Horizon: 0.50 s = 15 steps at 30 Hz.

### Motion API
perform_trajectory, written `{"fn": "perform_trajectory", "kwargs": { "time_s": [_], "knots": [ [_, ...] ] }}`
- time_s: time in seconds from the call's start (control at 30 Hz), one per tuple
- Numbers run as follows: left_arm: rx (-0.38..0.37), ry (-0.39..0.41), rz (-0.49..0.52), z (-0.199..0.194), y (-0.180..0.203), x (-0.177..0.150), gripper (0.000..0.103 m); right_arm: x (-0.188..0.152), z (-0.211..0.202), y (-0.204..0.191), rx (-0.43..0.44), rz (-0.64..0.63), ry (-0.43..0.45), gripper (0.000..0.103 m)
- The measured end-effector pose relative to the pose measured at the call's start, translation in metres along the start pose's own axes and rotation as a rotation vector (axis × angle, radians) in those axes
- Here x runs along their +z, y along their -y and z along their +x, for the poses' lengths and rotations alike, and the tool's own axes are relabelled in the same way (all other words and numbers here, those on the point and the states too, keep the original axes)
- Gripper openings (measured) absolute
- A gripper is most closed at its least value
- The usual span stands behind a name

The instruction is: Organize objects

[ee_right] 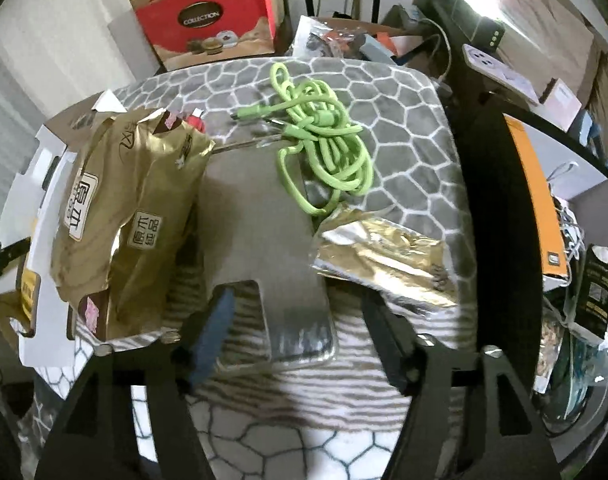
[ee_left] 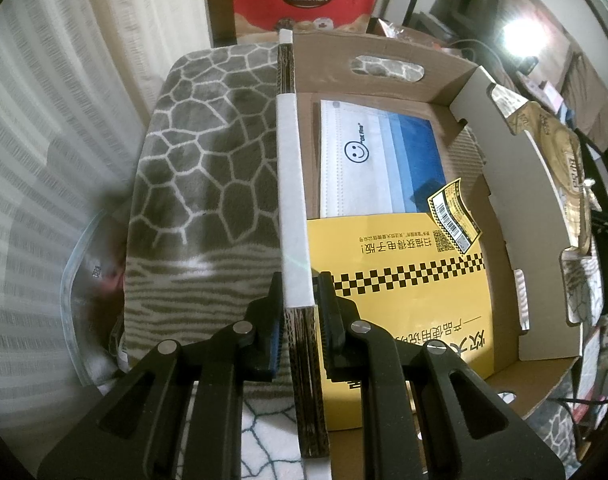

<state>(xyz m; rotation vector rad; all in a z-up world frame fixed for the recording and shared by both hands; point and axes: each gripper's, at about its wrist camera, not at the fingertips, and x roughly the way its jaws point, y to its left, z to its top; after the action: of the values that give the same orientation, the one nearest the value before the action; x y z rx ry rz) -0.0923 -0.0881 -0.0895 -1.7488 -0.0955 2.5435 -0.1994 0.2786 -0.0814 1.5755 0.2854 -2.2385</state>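
A cardboard box (ee_left: 388, 84) sits on a grey blanket (ee_left: 207, 160) with a pale cell pattern. Its left wall (ee_left: 291, 184), edged with white tape, is pinched between the closed jaws of the left gripper (ee_left: 299, 300). Inside the box lie a pack of face masks (ee_left: 368, 160) and a yellow leaflet (ee_left: 404, 300). The right gripper (ee_right: 299, 316) hangs with jaws wide apart, holding nothing, above a flat grey case (ee_right: 263, 240), with a tangled green cable (ee_right: 324, 136) and a gold foil packet (ee_right: 388, 260) near.

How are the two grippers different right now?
The left gripper is shut on the edge of the cardboard box; the right gripper is open and holds nothing. The left is over the box with the yellow booklet; the right is over a grey flat piece on the blanket. Both are black and two-fingered.
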Motion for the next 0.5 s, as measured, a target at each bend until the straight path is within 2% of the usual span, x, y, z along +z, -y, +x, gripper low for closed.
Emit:
{"fn": "perform_trajectory", "kwargs": {
  "time_s": [0.17,0.2,0.5],
  "knots": [
    [0.002,0.0,0.0,0.0,0.0,0.0,0.013,0.002,0.016,-0.023,-0.03,-0.076,-0.034,0.076],
    [0.002,0.0,0.0,0.0,0.0,0.0,0.013,0.002,0.016,-0.025,-0.032,-0.082,-0.03,0.081],
    [0.001,0.0,-0.002,0.0,0.001,0.0,0.013,-0.001,0.028,-0.029,-0.05,-0.1,-0.064,0.086]
  ]
}}
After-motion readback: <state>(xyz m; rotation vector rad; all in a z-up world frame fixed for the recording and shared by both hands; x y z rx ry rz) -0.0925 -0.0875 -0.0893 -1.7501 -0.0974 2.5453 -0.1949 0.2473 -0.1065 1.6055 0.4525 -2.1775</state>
